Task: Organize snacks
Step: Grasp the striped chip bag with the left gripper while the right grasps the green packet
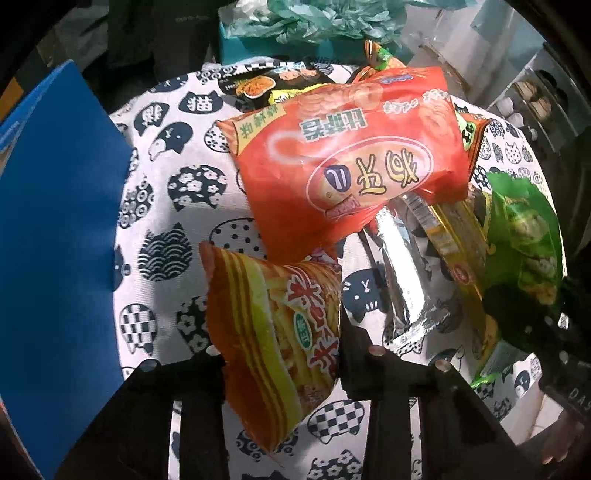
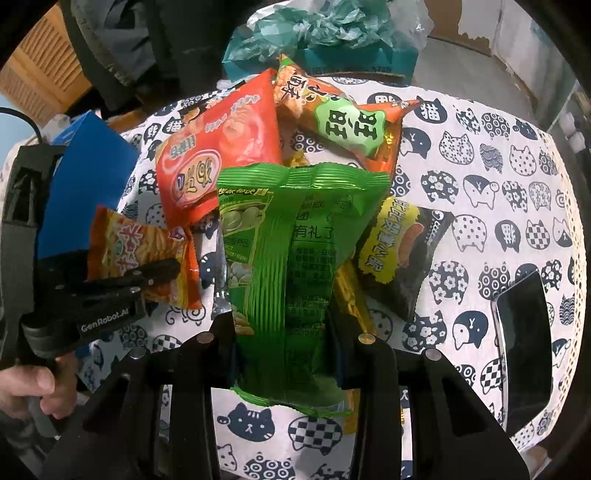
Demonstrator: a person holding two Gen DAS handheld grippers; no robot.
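Observation:
My left gripper (image 1: 284, 354) is shut on a small orange-and-yellow striped snack bag (image 1: 273, 332) and holds it above the cat-print tablecloth (image 1: 177, 221). The same bag (image 2: 136, 254) and left gripper (image 2: 162, 273) show at the left of the right wrist view. My right gripper (image 2: 284, 336) is shut on a green snack bag (image 2: 291, 258), held upright over the pile; it also shows at the right of the left wrist view (image 1: 524, 236). A big red snack bag (image 1: 343, 158) (image 2: 221, 147) lies in the middle of the table.
A blue box (image 1: 55, 240) (image 2: 88, 177) stands at the left. An orange-green bag (image 2: 343, 118), a black-yellow bag (image 2: 399, 251) and a silver packet (image 1: 402, 277) lie in the pile. A phone (image 2: 524, 354) lies at the right. A teal box with crumpled plastic (image 2: 321, 33) sits behind.

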